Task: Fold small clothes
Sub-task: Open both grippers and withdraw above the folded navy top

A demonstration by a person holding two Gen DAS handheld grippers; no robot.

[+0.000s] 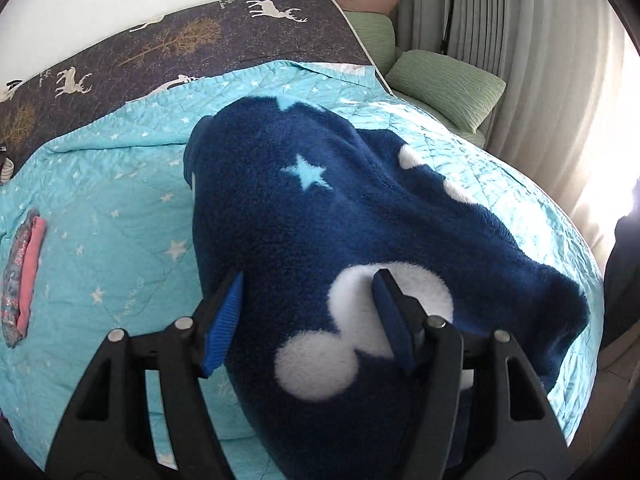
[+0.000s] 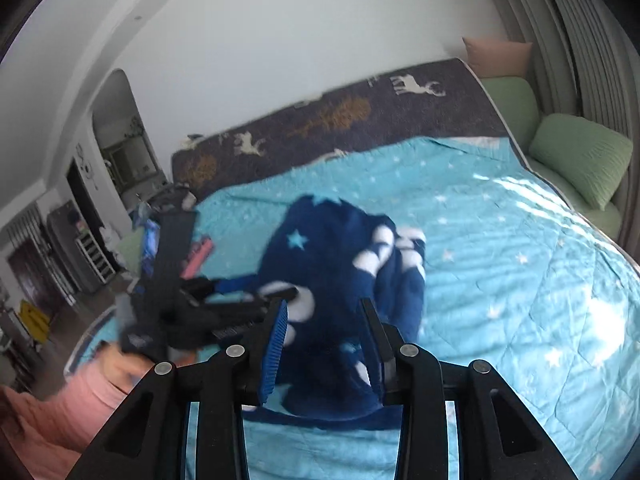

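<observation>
- Currently mid-fold, by the look of it: navy fleece garment (image 1: 360, 220) with white dots and pale stars, lying bunched on the turquoise star quilt (image 1: 120, 208), roughly at quilt centre.
- Left gripper (image 1: 308, 312) right over the near end of the garment — jaws spread wide, blue pads (image 1: 224, 324) either side of a white dot patch, nothing pinched between them. Contact with the fleece hard to judge; looks touching or just above.
- Right gripper (image 2: 324, 344) also wide open, holding nothing, poised at the near hem of the garment (image 2: 344, 280); right view blurred, so contact not clear.
- Key relation: garment's long axis runs away from both grippers toward the dark deer-print headboard cover (image 1: 180, 36). Near edge sits directly ahead of and under both sets of fingers; far end lies closer to the headboard.
- Left gripper seems nearer to the bulk of the fabric; right sits slightly back from it, seeing the left tool (image 2: 180, 288) just beside the garment's left side.
- Likely next step, as a guess only — close on the near edge and carry it toward the far end.
- Risk: thick fleece already crumpled on the right side, may fold unevenly.
- Also on the quilt, well left of the garment: a small folded pink-and-patterned piece (image 1: 22, 276). Green pillows (image 1: 444, 84) beyond the quilt's right edge.
</observation>
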